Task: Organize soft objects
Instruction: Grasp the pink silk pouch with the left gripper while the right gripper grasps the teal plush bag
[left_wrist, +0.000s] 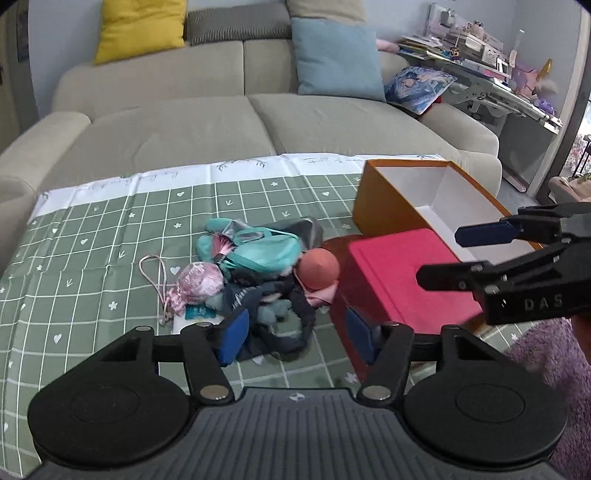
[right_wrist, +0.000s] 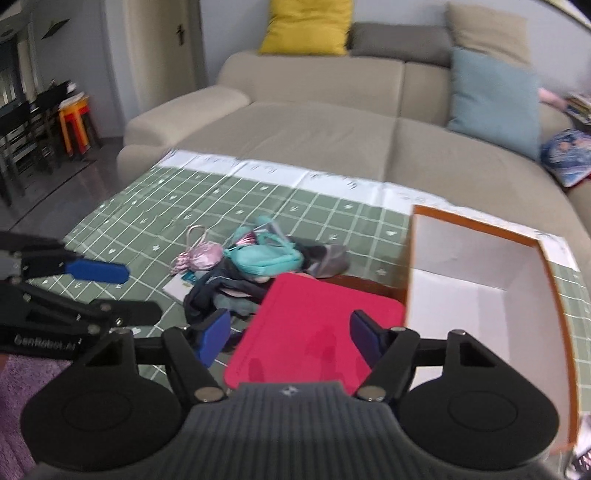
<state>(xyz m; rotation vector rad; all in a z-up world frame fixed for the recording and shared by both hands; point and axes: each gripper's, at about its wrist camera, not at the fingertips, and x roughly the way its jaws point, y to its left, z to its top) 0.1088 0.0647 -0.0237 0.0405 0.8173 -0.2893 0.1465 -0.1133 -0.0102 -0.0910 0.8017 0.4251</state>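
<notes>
Tablecloth (left_wrist: 110, 236) bears orange box (left_wrist: 384, 199), white inside.

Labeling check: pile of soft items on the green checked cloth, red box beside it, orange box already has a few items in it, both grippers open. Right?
One error: the orange box is empty; the right wrist view shows only its bare white interior. The rest holds: pile on the green checked cloth, red box beside it, left gripper and right gripper open.
</notes>
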